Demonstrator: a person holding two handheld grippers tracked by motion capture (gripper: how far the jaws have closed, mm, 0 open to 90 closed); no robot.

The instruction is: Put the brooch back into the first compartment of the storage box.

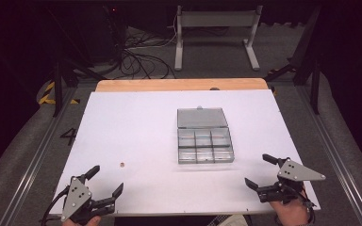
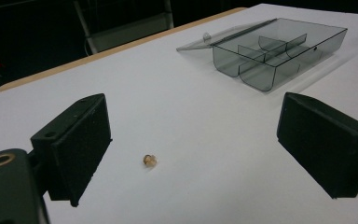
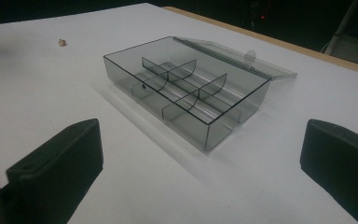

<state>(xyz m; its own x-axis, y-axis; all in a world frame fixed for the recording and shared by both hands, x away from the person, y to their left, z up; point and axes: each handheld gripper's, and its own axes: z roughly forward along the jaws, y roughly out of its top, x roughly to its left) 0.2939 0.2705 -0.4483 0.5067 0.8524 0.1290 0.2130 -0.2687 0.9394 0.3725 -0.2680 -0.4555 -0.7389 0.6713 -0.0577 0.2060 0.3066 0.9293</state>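
Both grippers sit at the near edge of the white table, jaws spread wide, nothing between them. Left gripper at near-left corner; right gripper at near-right corner.

1 small tan bead-like piece lies on bare table just ahead of the left gripper, between the lines of its 2 jaws, touching neither. Too small to tell what it is.

1 smoky clear plastic box right of table centre, well apart from the piece. Lid hinged flat open on the far side, 1 small latch tab at its far edge. 6 compartments, 2 rows of 3. All 6 look empty.

Wooden strip runs along the table's far edge.
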